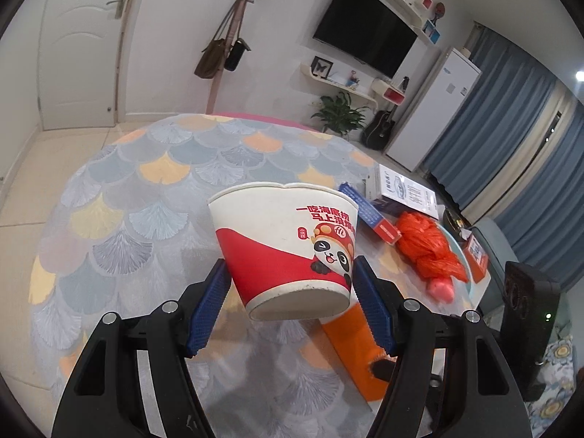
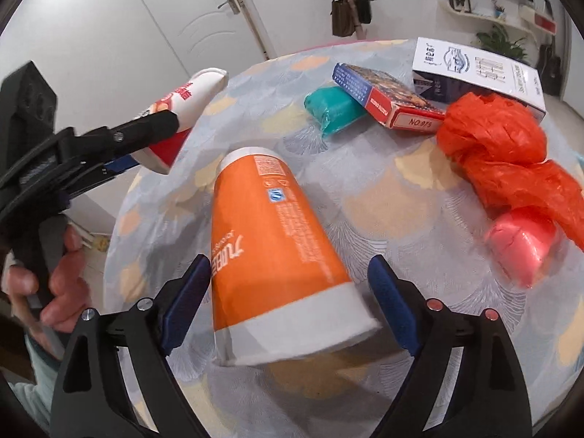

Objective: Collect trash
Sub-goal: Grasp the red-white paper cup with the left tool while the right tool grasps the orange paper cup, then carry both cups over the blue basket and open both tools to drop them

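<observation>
The left gripper (image 1: 290,284) clamps a red-and-white paper bowl with a panda print (image 1: 283,244) low on its wall, one blue ribbed pad (image 1: 210,310) on each side. The bowl is held clear of the round table with the fan-pattern cloth (image 1: 146,197), its base toward the camera and its rim dented on the far edge.

In the right wrist view the same bowl (image 2: 186,109) appears at far left, beyond the table's edge, with a hand (image 2: 54,277) gripping the tool's handle below it.

The right gripper (image 2: 290,299) stands wide, its pads flanking the white-banded end of an orange paper cup (image 2: 270,248). The cup lies on its side on the cloth. A gap shows at the right pad; at the left pad contact cannot be determined. The gripper is not closed on the cup.

Farther back on the table, left to right:
- a teal soft lump (image 2: 334,109);
- a blue-and-red card box (image 2: 387,96), touching the lump;
- a white-and-navy carton (image 2: 478,69), behind the card box;
- a crumpled orange plastic bag (image 2: 503,153), in front of the carton;
- a pink soft lump (image 2: 522,248), just beside the bag's near end.
</observation>
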Available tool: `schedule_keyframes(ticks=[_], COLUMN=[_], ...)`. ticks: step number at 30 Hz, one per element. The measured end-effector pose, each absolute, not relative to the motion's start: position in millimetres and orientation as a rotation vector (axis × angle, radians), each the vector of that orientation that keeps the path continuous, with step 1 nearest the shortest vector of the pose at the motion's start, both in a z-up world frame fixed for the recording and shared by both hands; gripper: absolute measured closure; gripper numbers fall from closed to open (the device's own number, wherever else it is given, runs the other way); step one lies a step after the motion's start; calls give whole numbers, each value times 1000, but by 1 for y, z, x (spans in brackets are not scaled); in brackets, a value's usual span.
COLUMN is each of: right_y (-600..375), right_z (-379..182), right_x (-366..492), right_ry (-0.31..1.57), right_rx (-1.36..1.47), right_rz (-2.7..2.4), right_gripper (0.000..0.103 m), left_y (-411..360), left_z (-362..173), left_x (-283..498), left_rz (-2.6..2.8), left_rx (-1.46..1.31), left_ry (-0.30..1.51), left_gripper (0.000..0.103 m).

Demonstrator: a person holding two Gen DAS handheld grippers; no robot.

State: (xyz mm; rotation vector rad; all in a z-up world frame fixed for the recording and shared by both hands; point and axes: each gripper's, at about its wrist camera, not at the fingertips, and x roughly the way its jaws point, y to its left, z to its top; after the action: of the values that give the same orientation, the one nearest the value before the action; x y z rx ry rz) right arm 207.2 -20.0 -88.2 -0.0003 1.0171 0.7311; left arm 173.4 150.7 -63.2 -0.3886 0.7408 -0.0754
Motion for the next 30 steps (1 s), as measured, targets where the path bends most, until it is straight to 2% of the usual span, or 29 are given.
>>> schedule_keyframes(ticks=[5,9,10,21,30], right_y=[-21,-24,-26,-99,-167], right_z=[-84,-74,-69,9,39], right_x=[197,189,186,174,192], right_ry=[1007,958,937,677,568], right_rx=[24,38,36,72,100], right_rz=[740,738,727,508,302], right_gripper=[34,57,59,62,62], left_y=[148,142,140,91,23], left_z=[-56,-48,-46,4,29], left_x=[166,162,161,159,193], left_rz=[-87,-102,-106,-219,-315], left_rx=[-377,-367,-364,-294,-217], left_ry=[717,698,693,550,520], left_gripper=[37,37,37,37,37])
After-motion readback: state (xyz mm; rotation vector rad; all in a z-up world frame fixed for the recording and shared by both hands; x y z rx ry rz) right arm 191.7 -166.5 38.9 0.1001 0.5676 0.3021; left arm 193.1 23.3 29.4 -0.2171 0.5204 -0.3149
